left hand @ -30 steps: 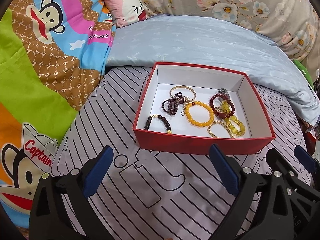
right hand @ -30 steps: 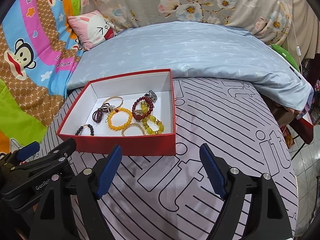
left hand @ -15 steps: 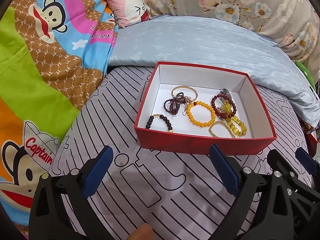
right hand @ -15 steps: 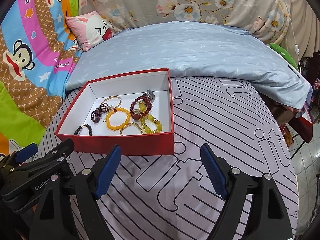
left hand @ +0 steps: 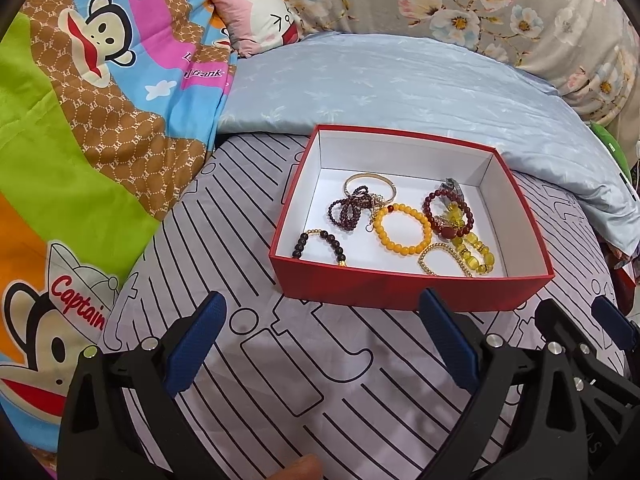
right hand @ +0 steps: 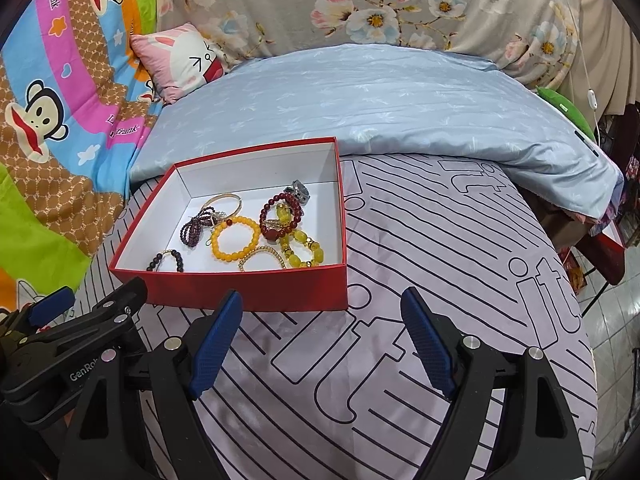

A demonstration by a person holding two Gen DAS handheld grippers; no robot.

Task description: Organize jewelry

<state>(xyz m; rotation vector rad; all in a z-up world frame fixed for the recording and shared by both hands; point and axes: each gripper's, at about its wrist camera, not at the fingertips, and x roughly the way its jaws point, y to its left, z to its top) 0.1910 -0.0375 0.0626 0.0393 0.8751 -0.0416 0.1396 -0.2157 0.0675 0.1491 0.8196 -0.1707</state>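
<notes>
A striped bedsheet [right hand: 440, 240] spreads before me. On it, at eleven o'clock of my right gripper [right hand: 320, 340], sits a red box [right hand: 240, 284] holding bracelets [right hand: 236, 238]. Both my grippers, left gripper [left hand: 320, 344] included, gape wide, empty.

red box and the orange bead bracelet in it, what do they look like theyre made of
The red box looks like cardboard: thin straight walls, matte red outside, plain white inside, sharp folded corners. The orange bracelet looks like smooth round beads with a soft sheen, maybe resin, glass or amber-like stone; the pictures cannot settle which.
</notes>
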